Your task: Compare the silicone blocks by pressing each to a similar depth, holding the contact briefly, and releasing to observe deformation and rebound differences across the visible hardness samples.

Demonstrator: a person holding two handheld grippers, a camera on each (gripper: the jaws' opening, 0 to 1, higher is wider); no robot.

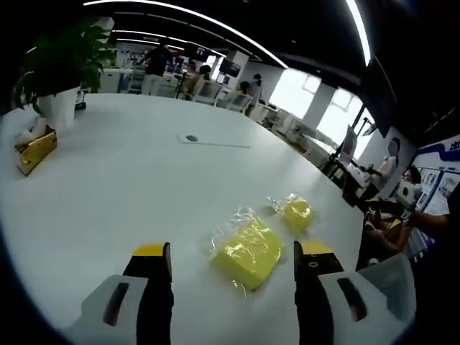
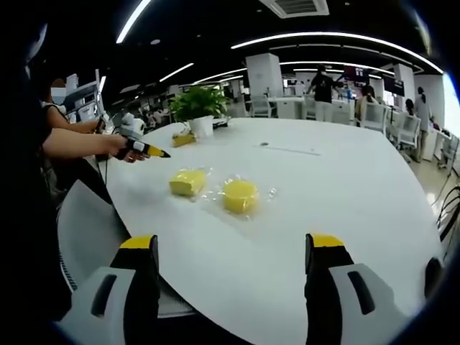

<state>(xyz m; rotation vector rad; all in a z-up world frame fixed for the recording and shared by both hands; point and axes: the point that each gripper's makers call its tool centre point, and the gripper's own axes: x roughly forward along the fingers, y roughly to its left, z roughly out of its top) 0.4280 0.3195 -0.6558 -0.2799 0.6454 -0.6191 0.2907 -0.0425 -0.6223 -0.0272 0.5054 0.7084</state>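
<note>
In the left gripper view the left tool [image 1: 231, 260] hangs released over the white worktop [image 1: 129, 187], its two yellow-tipped jaws standing wide apart with nothing between the tips. Just ahead of the jaws, nearer the right one, lies the square yellow silicone block [image 1: 250, 252] in a clear plastic wrap, apart from both jaws. Beyond it and a little to the right sits the round yellow silicone block [image 1: 297, 213], also wrapped; the crinkled film blurs its edges. Far ahead on the left stand a potted plant [image 1: 61, 72] and a yellow tissue box [image 1: 36, 149], both near the worktop's far edge. At the right edge a person's hand holds the right tool [image 1: 408, 192], partly cut off and too small to tell its jaws.

In the right gripper view the right tool [image 2: 233, 255] is likewise released, jaws wide apart above the near edge of the worktop [image 2: 345, 187]. Well ahead of the jaws, between them, lie the round block [image 2: 239, 195] and, to its left, the square block [image 2: 187, 182], near each other but apart. Further left a person's hand grips the left tool [image 2: 144, 149]; only its yellow-and-black tip shows clearly, clear of both blocks. The plant [image 2: 198, 108] stands far ahead.
</note>
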